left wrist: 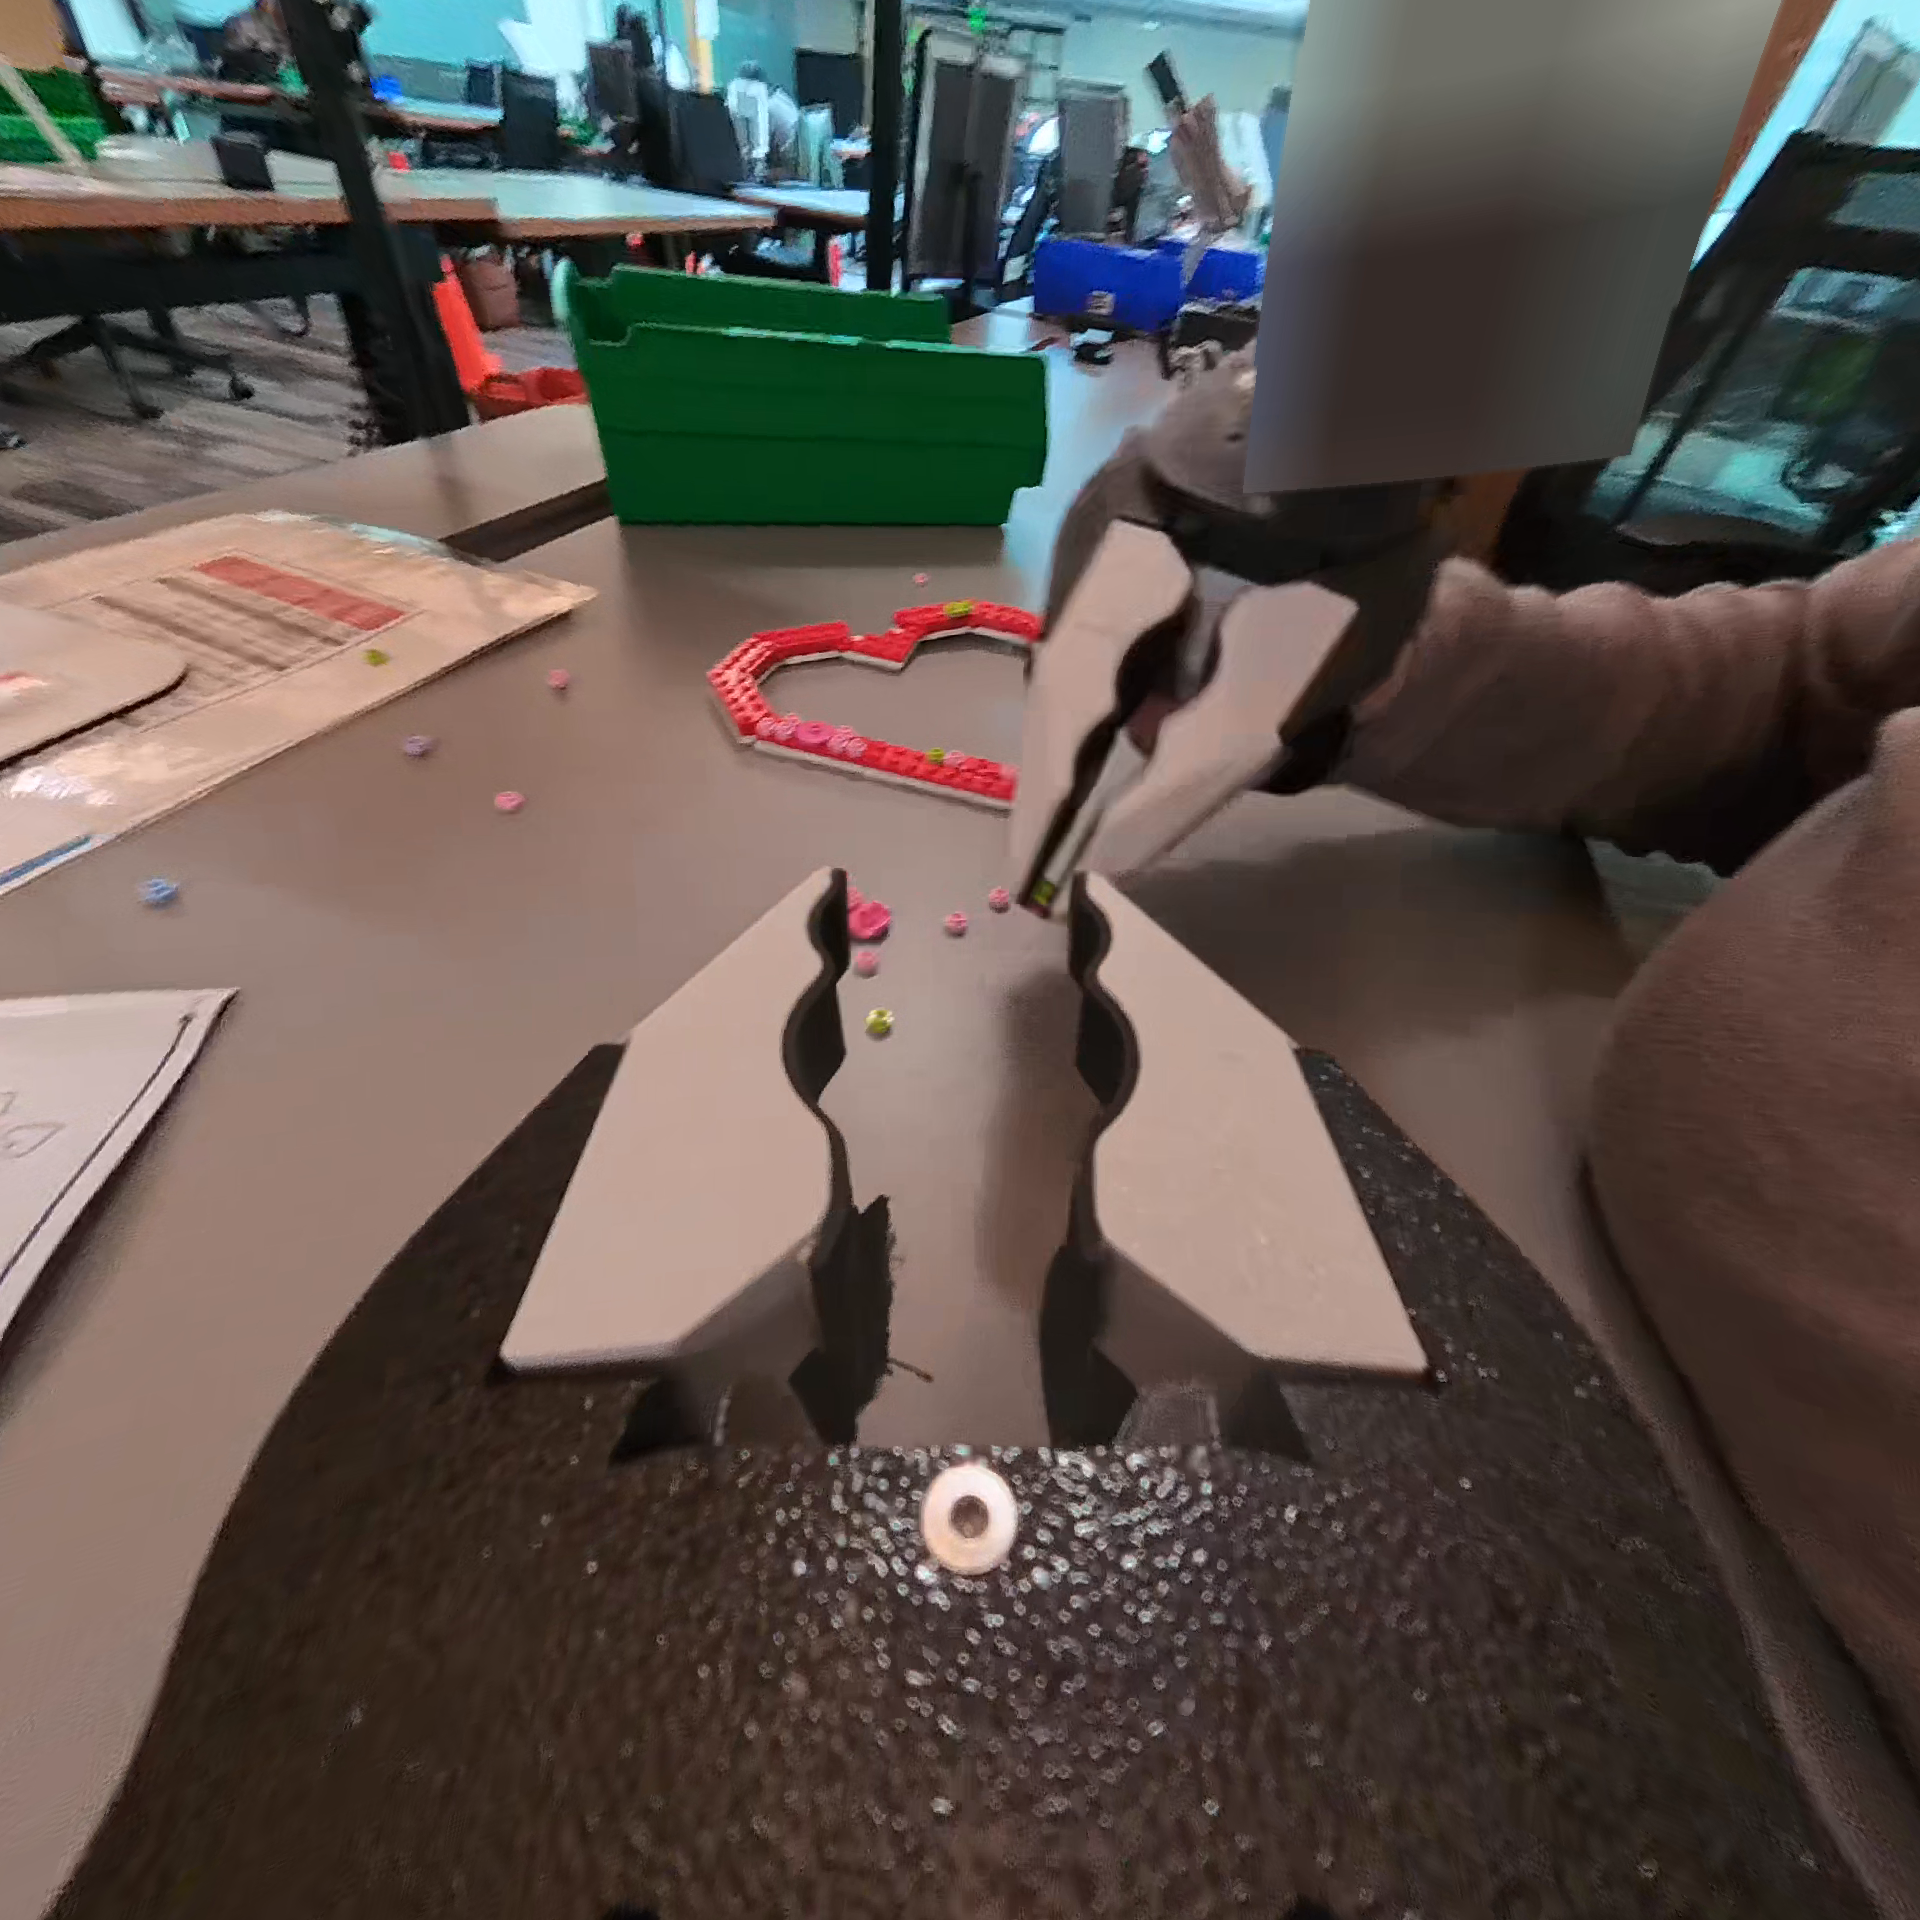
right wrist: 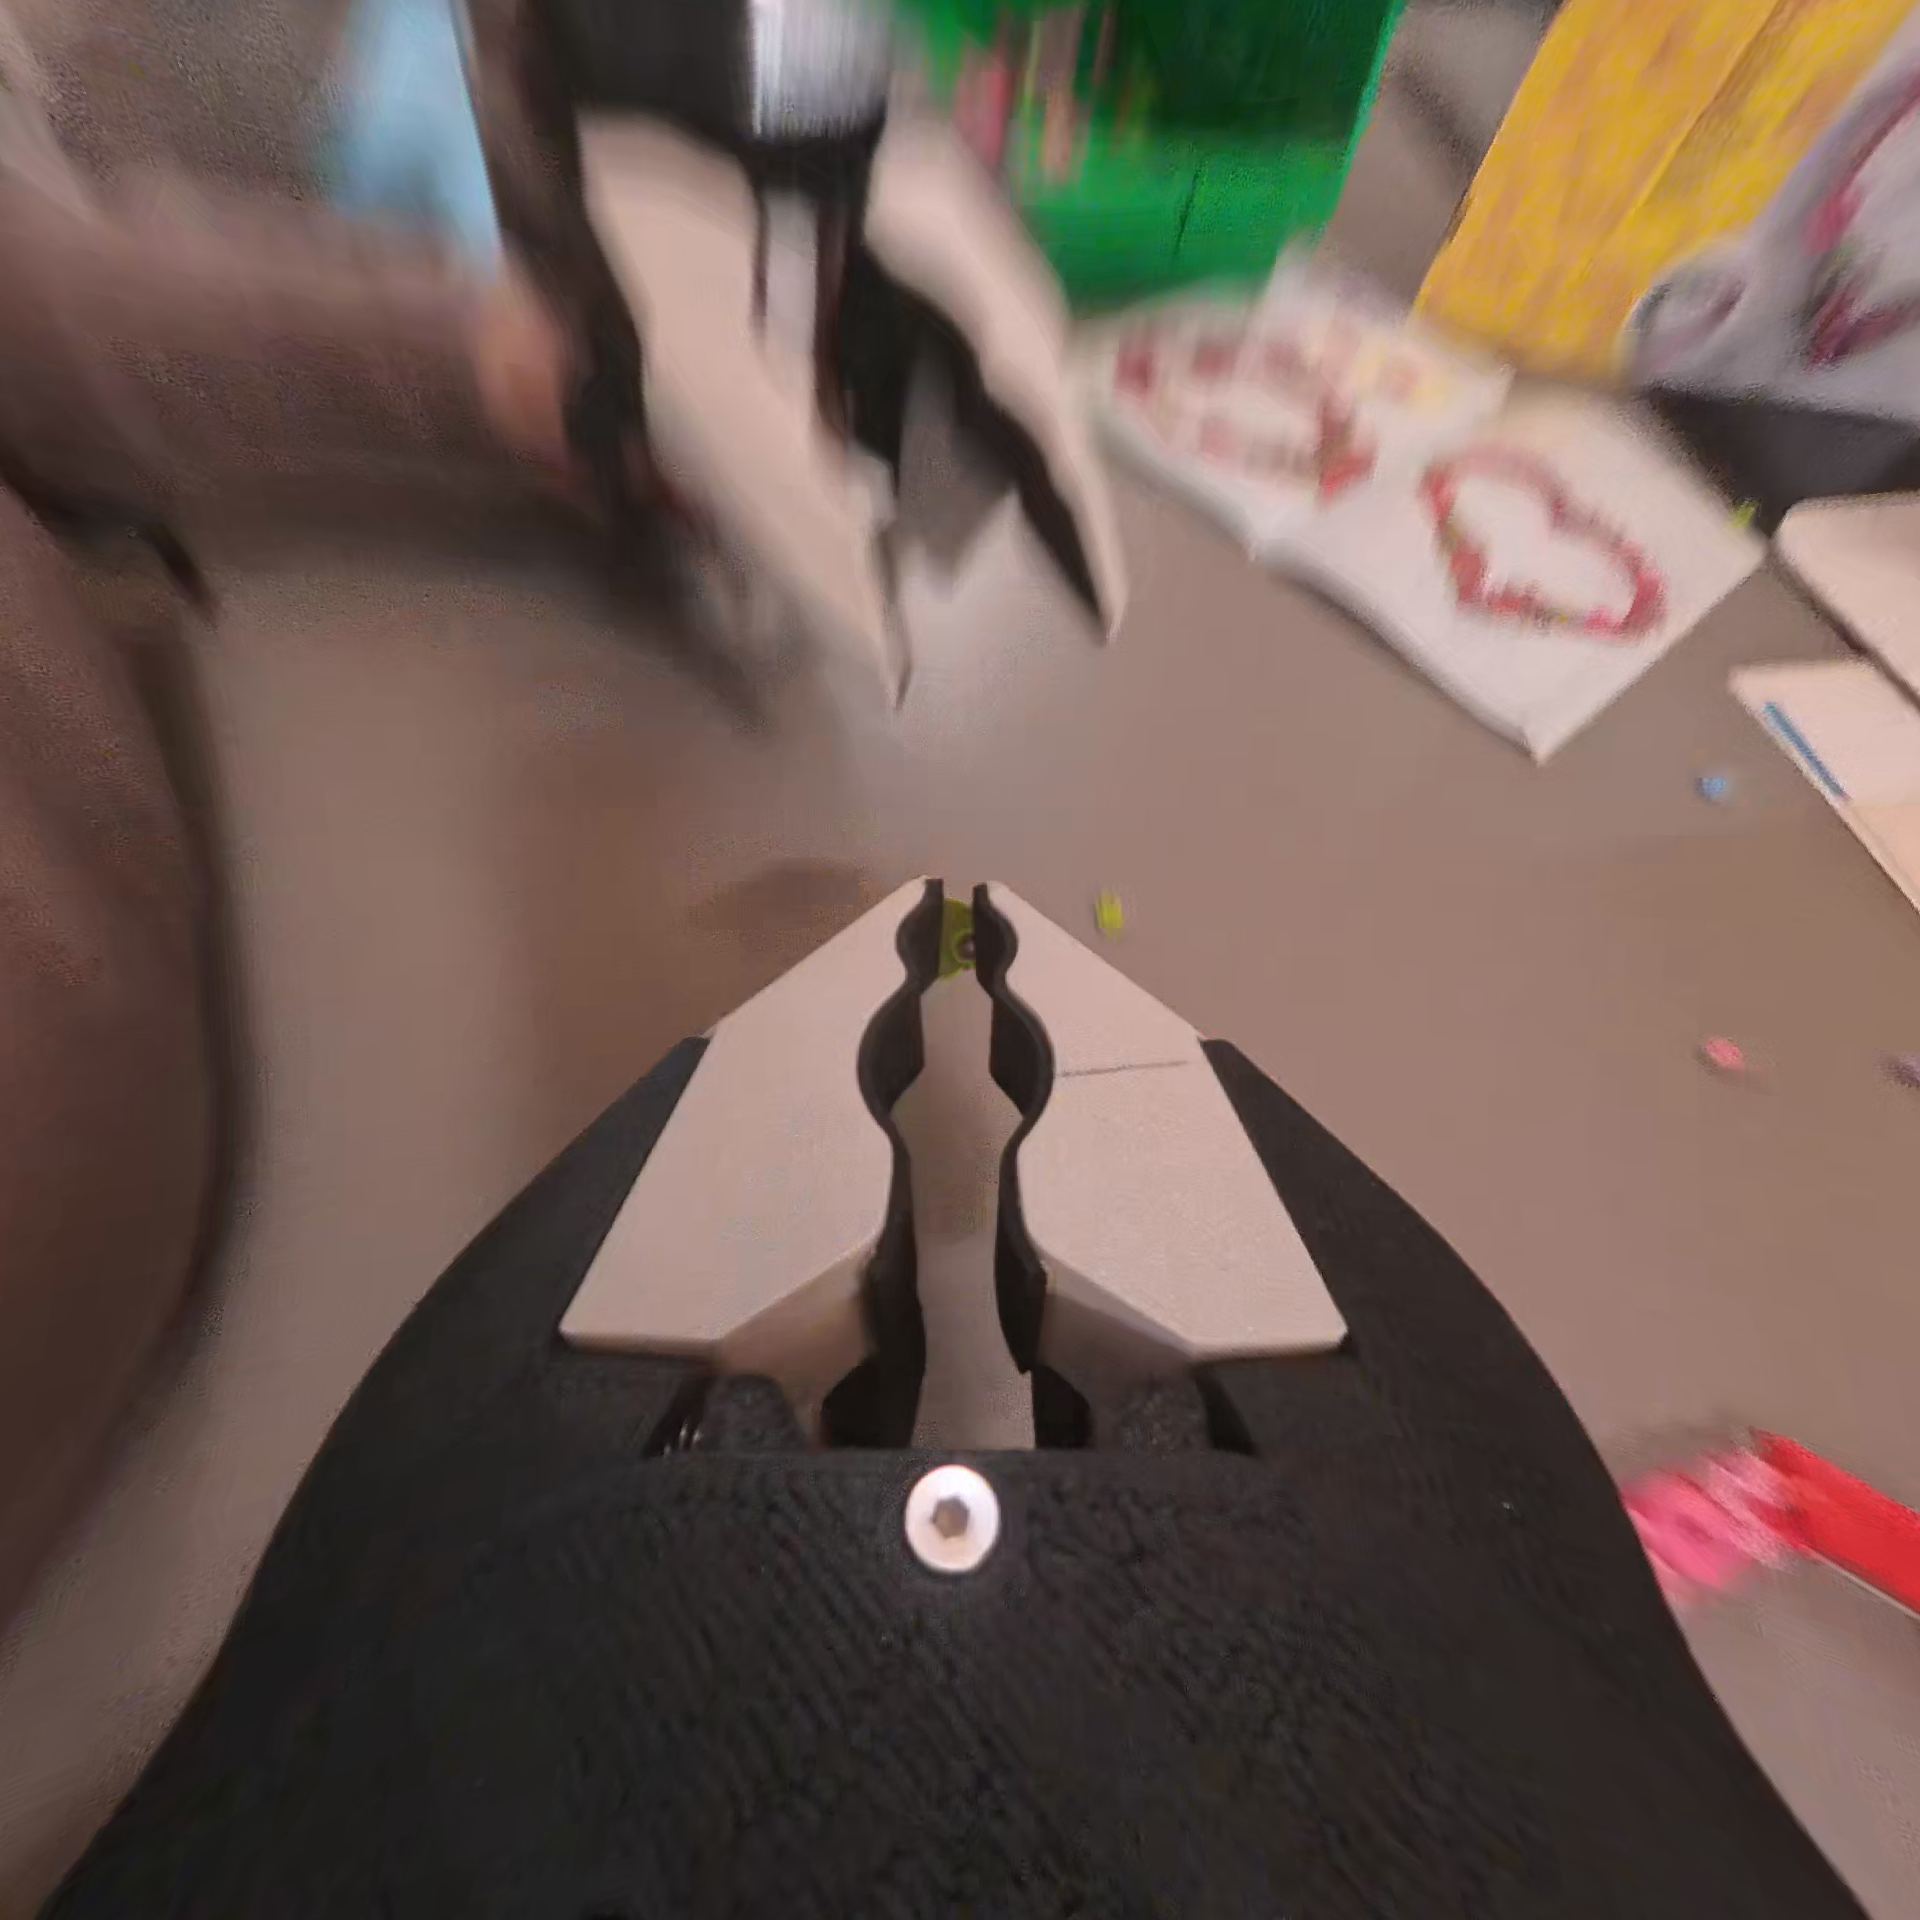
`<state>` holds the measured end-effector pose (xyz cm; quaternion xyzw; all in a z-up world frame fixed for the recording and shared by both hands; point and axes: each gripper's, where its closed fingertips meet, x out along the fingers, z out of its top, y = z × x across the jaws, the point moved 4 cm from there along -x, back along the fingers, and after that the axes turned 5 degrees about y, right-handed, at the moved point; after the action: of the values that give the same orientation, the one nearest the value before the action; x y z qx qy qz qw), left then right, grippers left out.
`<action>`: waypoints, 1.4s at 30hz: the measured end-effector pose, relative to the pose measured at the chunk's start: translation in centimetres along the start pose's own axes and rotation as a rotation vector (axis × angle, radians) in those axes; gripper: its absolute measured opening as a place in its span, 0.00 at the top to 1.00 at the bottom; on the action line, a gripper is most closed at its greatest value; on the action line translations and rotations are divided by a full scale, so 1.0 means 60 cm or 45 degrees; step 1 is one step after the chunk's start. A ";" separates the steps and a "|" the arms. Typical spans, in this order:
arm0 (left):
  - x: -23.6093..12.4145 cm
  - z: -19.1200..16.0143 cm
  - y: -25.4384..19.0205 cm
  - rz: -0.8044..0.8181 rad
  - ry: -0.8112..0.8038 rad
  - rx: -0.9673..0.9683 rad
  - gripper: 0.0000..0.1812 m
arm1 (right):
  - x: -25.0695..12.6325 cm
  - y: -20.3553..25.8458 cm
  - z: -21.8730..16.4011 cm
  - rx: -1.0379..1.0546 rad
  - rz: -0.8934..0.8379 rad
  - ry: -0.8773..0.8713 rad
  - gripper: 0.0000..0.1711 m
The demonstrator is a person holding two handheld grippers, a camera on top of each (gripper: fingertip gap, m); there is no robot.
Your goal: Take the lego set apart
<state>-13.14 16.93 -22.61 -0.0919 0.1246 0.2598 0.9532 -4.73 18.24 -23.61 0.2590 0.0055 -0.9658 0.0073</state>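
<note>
A red heart-shaped lego frame [left wrist: 831, 707] with pink and lime studs lies on the brown table; a blurred corner of it shows in the right wrist view [right wrist: 1808, 1507]. My left gripper [left wrist: 961, 894] is open and empty, low over loose pieces: a pink flower piece [left wrist: 869, 920], small pink studs [left wrist: 956, 923] and a lime stud [left wrist: 879, 1020]. My right gripper [right wrist: 956, 899] is shut on a small lime-green lego piece [right wrist: 954, 940] at its tips. It also shows in the left wrist view [left wrist: 1044, 896], tips pointing down beside my left gripper's right fingertip.
A green bin [left wrist: 810, 416] stands at the back of the table. Instruction sheets [left wrist: 260, 634] and paper [left wrist: 73, 1122] lie at the left, the open booklet [right wrist: 1455, 540] too. More studs [left wrist: 508, 800] are scattered about. A person's sleeve [left wrist: 1714, 1039] is at the right.
</note>
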 end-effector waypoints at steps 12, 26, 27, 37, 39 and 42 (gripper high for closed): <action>-0.023 0.060 -0.051 0.382 -0.265 0.514 0.92 | -0.019 -0.003 0.079 0.684 0.276 -0.896 1.00; -0.006 0.033 -0.048 -0.027 -0.213 0.229 0.95 | -0.018 0.016 0.071 0.124 0.057 -0.588 1.00; -0.007 0.033 -0.050 -0.026 -0.222 0.246 0.95 | -0.019 0.018 0.072 0.066 0.027 -0.566 1.00; -0.003 0.028 -0.052 -0.018 -0.191 0.301 1.00 | -0.031 0.028 0.062 -0.288 -0.170 -0.403 1.00; -0.004 0.025 -0.049 0.016 -0.177 0.358 1.00 | -0.037 0.025 0.063 -0.291 -0.187 -0.424 1.00; -0.008 0.022 -0.055 0.091 -0.156 0.593 1.00 | -0.045 0.018 0.055 -0.210 -0.107 -0.410 0.95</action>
<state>-11.58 14.22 -20.85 0.1508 0.1261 0.2627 0.9446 -4.02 17.14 -19.42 0.0993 0.0944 -0.9905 -0.0110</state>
